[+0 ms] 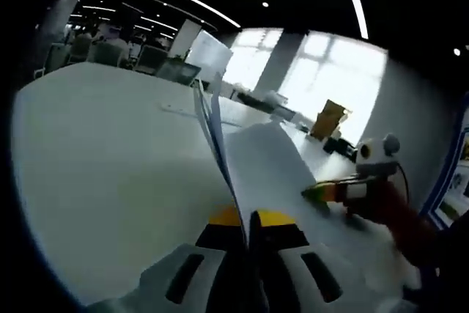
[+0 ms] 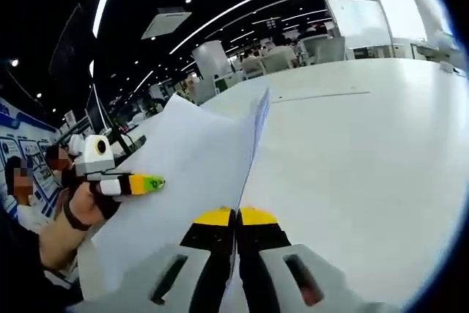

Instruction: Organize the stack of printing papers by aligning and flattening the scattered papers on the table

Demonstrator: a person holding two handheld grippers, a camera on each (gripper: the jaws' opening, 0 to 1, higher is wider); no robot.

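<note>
The left gripper (image 1: pixel 248 218) and the right gripper (image 2: pixel 236 215) each pinch the upright stack of white printing papers (image 1: pixel 220 133) – jaws pressed together – above the white table (image 1: pixel 110 152).

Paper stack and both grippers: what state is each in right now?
Paper stack: lifted on edge off the table, sheets fanned at the far end, not flat.
Left gripper: shut on the stack's edge.
Right gripper: shut on the stack's edge.
</note>
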